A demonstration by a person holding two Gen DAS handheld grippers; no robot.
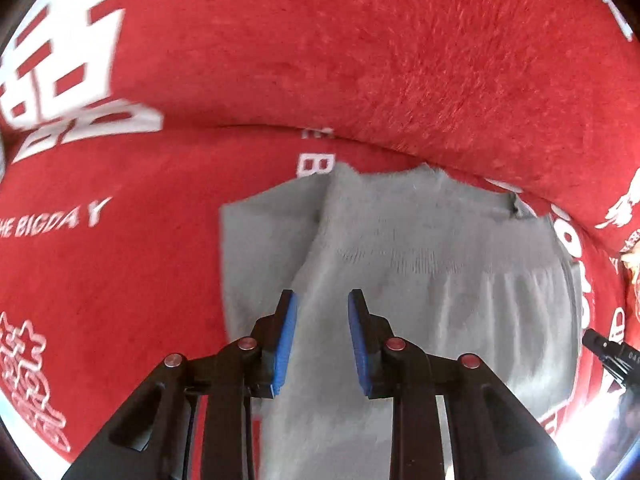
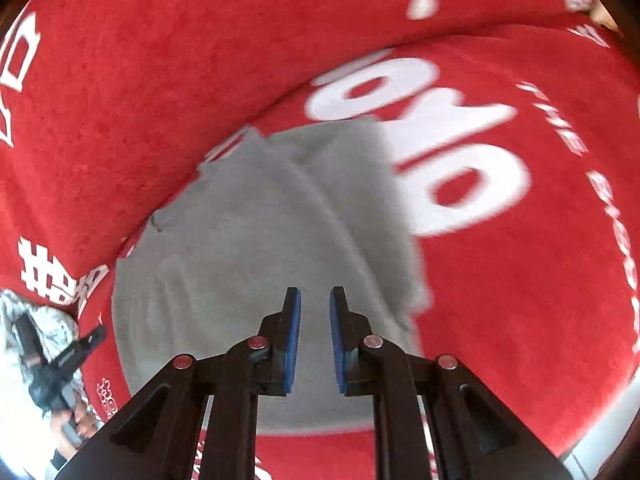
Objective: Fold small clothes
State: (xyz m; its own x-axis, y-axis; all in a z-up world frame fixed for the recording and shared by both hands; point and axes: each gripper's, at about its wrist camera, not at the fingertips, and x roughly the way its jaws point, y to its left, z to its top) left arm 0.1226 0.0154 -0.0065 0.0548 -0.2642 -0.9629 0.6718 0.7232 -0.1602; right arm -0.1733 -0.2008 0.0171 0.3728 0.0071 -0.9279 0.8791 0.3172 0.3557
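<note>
Blue-padded fingers (image 1: 285, 344) of the left gripper (image 1: 322, 300) were seen held apart, nothing clamped between them, above the grey garment (image 1: 420, 264). The right gripper (image 2: 315, 296) was likewise found parted, by a narrower gap, with only grey cloth showing between its pads (image 2: 294, 340).

The grey garment was laid flat on a red blanket (image 1: 360, 48) printed with white lettering. Relative to the garment, open red surface was seen beyond its left edge in the left wrist view and beyond its right edge in the right wrist view. Its far edge was met by a raised fold of the blanket (image 2: 120, 100), so room was tighter there. A thicker folded layer ran across the garment's middle; whether the fingers touched the cloth could not be told, as both views were blurred.

The garment's near edge lay beneath both grippers.
</note>
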